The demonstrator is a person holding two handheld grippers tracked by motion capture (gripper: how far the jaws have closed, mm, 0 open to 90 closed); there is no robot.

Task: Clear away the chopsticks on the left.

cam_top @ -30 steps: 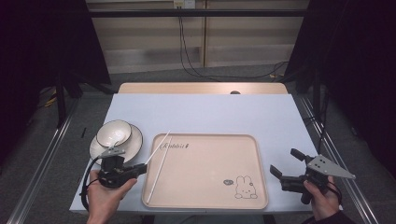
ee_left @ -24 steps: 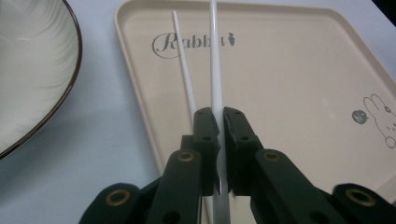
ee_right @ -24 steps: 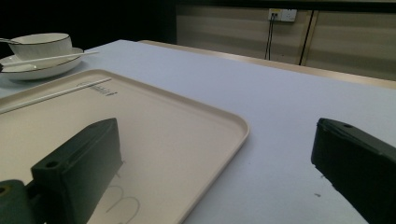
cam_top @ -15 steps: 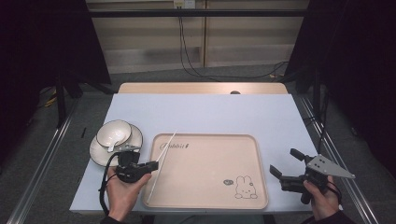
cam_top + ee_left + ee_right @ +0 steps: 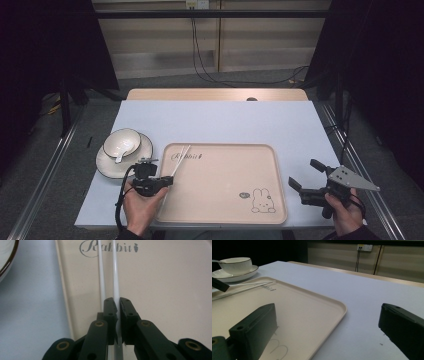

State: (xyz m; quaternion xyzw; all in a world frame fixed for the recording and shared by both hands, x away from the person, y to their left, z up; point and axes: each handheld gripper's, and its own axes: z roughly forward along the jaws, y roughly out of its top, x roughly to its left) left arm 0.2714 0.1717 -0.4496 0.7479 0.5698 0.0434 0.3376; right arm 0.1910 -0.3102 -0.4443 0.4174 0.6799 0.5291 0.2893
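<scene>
White chopsticks [image 5: 114,272] lie along the tray's [image 5: 225,200] left edge, one pinched by the left gripper [image 5: 117,307] fingers, risking rotation or leaving its partner behind; right gripper [image 5: 306,175] fingers spread, empty.

The high view looks forward and down on the table. Both gripper views sit low and close, sharing the beige rectangular plastic tray [image 5: 220,180] [image 5: 162,290] [image 5: 299,310] at 6 o'clock.
</scene>
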